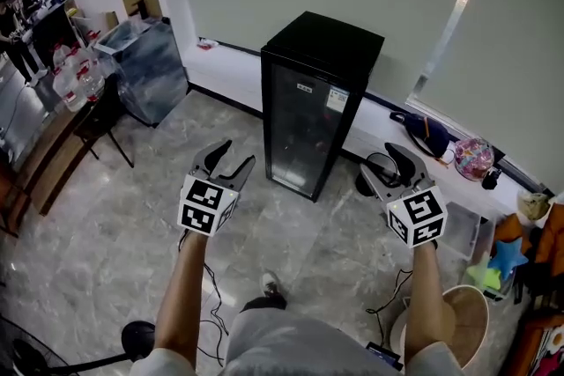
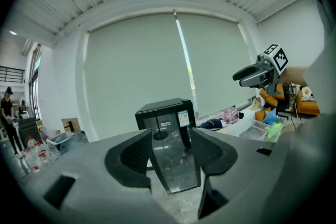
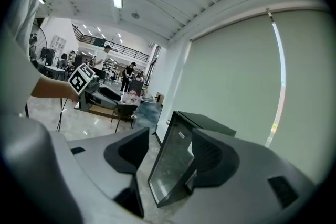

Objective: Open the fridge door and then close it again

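A small black fridge (image 1: 319,92) with a glass door stands on the floor against the window ledge, its door closed. My left gripper (image 1: 233,156) hangs in the air short of the fridge's lower left, open and empty. My right gripper (image 1: 384,165) hovers off the fridge's right side, also open with nothing between its fingers. In the left gripper view the fridge (image 2: 169,113) appears between the spread jaws of the left gripper (image 2: 170,136), and the right gripper (image 2: 257,75) shows at the right. The right gripper view frames the glass door (image 3: 170,165) between its own open jaws.
A plastic-wrapped box (image 1: 148,66) stands at the left wall by a table with bottles (image 1: 75,77) and a chair (image 1: 101,119). Bags (image 1: 430,135) and toys (image 1: 474,158) line the ledge at the right. A round basket (image 1: 469,320) and cables (image 1: 388,299) lie near my feet.
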A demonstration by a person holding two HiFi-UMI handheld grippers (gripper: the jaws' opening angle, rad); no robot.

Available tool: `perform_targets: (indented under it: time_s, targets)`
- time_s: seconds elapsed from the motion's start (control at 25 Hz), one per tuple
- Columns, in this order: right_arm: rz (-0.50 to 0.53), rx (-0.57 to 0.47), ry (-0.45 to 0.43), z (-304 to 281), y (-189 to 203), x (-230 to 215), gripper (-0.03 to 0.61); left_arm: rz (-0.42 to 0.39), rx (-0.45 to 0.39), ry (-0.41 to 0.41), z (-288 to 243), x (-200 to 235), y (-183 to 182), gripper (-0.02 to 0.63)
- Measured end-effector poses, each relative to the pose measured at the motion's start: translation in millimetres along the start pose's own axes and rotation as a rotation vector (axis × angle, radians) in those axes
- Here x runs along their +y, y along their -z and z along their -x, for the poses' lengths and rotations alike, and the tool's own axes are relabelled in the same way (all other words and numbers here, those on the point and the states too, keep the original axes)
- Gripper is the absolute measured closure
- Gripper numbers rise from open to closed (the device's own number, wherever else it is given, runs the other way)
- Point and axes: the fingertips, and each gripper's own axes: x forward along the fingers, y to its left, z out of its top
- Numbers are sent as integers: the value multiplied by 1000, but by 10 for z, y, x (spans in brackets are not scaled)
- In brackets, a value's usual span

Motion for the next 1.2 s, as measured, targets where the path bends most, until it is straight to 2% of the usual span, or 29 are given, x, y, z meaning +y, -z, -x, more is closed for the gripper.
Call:
perform_targets:
  time_s: [0.16, 0.36, 0.56, 1.0, 1.2]
  targets:
    - [57, 6, -11, -574, -95, -141, 328, 13, 18, 4, -376, 404, 37, 405]
    - [59, 14, -19, -1160, -180, -255, 345, 28, 43, 12, -699, 773, 128, 405]
    - [113, 57, -59, -1706, -164, -395, 345, 54, 77, 7, -1086, 1008, 228, 405]
    - [226, 100, -192, -3125, -175, -862, 345, 121, 147, -23, -2113, 1639, 408, 405]
    - [268, 128, -273, -3627, -93, -928, 345, 137, 188, 11, -2550, 1777, 528, 405]
